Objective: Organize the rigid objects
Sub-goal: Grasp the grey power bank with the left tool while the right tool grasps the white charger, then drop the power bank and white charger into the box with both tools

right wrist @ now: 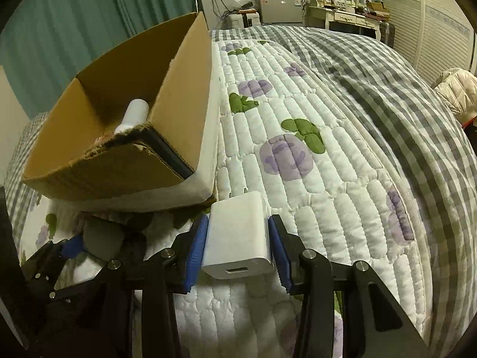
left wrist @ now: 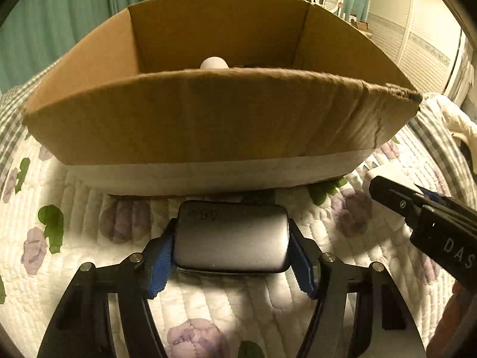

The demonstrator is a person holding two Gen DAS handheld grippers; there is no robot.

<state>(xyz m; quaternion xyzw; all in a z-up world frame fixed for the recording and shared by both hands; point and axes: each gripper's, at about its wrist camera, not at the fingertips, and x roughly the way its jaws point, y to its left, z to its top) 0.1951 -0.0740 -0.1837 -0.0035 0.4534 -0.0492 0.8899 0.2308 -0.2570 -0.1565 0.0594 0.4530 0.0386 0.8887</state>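
Note:
My left gripper (left wrist: 231,244) is shut on a grey rounded metal case (left wrist: 232,235), held just above the quilt in front of the cardboard box (left wrist: 208,125). My right gripper (right wrist: 237,238) is shut on a white charger block (right wrist: 238,232), right of the box's near corner (right wrist: 119,161). In the left wrist view the right gripper (left wrist: 423,217) shows at the right edge. In the right wrist view the left gripper (right wrist: 68,247) with the grey case (right wrist: 101,238) shows at lower left. A white bottle (right wrist: 135,113) and a dark flat object (right wrist: 170,152) lie inside the box; the bottle's top (left wrist: 214,62) shows over the rim.
The box stands on a quilted bedspread (right wrist: 313,179) with purple flowers. A grey checked blanket (right wrist: 402,104) is heaped to the right, with a cream jacket (right wrist: 456,89) beyond. Green curtains (right wrist: 74,29) and a dresser (right wrist: 342,12) stand behind the bed.

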